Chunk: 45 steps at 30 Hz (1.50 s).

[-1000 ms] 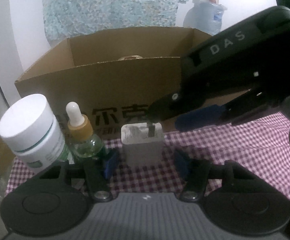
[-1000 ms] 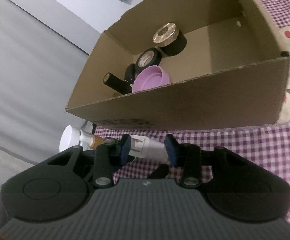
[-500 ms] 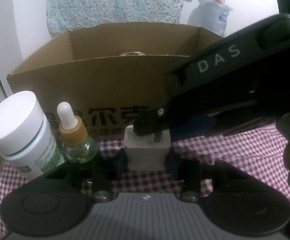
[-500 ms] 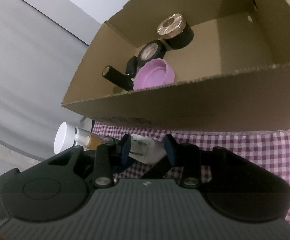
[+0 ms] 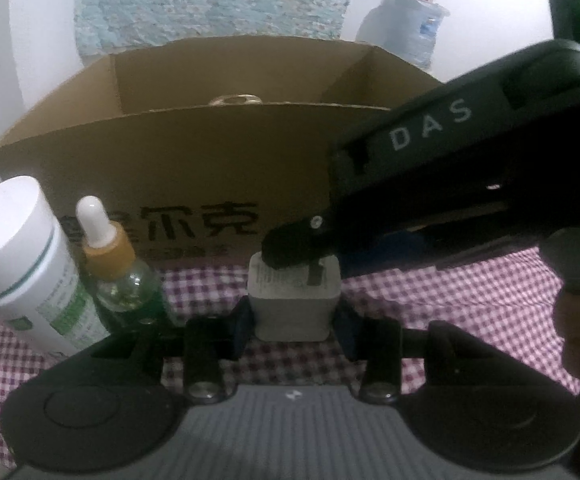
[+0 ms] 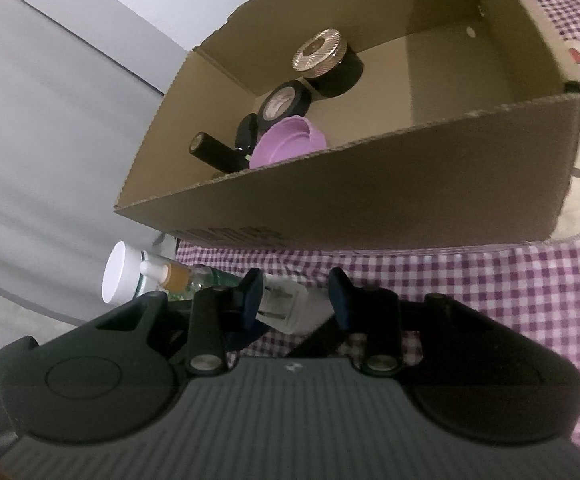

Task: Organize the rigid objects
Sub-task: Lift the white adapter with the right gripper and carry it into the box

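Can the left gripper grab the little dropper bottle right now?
Probably not. The left gripper has just closed its fingers on the white charger, and the dropper bottle stands off to the side, outside them. It would need to let go first.

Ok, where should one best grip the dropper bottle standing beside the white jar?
Probably grip the dropper bottle at its tan collar, coming from the front: it stands upright, the box is behind, and the collar leaves gaps beside the white jar and charger.
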{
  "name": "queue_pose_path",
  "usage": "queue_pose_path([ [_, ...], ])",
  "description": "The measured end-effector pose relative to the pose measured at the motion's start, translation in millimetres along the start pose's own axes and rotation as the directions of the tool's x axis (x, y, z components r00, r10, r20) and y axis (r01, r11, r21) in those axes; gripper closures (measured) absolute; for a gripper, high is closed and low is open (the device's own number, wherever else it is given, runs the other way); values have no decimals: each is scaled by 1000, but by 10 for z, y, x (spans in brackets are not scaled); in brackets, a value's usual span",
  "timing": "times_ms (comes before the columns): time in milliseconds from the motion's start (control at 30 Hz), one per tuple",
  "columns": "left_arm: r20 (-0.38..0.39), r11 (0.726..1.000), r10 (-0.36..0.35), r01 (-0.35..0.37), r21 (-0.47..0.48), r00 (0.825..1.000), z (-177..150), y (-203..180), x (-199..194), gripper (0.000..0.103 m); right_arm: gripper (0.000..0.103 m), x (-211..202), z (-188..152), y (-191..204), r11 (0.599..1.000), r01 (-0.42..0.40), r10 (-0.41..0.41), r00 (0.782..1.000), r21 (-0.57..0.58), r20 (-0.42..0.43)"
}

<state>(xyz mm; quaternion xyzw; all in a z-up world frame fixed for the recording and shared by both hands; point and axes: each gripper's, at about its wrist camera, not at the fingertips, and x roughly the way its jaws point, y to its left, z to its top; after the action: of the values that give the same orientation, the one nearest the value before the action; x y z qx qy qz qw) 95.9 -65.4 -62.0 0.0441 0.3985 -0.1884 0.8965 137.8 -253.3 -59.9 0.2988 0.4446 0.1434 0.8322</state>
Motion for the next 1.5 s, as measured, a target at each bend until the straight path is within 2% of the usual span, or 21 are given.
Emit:
queue_pose_path([
  [233, -25, 999, 3, -2, 34, 1000, 18, -44, 89, 58, 68, -6, -27, -99, 1000, -9, 10, 1000, 29, -11],
  [433, -17, 999, 13, -12, 44, 1000, 54, -89, 122, 59, 68, -5, -24, -112, 1000, -13, 13, 1000, 28, -11],
  [633, 8, 999, 9, -9, 43, 1000, 104, -141, -136, 59, 68, -159, -50, 3, 1000, -23, 23, 1000, 1, 8],
  [833, 100, 997, -1, -7, 73, 995, 420, -222, -621, 59, 68, -535, 61, 352, 994, -69, 76, 994, -81, 80],
  [1033, 178, 998, -3, -8, 63, 984, 937, -188, -812, 59, 68, -829, 464, 713, 979, -87, 117, 980, -184, 159],
  [1233, 140, 1000, -20, 19, 4, 990, 1352, -116, -473, 59, 68, -723, 957, 711, 979, -55, 89, 982, -197, 165],
  [1367, 59, 998, -26, 29, -48, 998, 1560, -53, -11, 59, 68, -442, 1330, 504, 989, -22, 39, 993, -148, 107],
  [1500, -29, 995, -34, 31, -90, 999, 1606, -24, 443, 59, 68, -123, 1539, 257, 993, 28, -24, 999, -112, 40],
])
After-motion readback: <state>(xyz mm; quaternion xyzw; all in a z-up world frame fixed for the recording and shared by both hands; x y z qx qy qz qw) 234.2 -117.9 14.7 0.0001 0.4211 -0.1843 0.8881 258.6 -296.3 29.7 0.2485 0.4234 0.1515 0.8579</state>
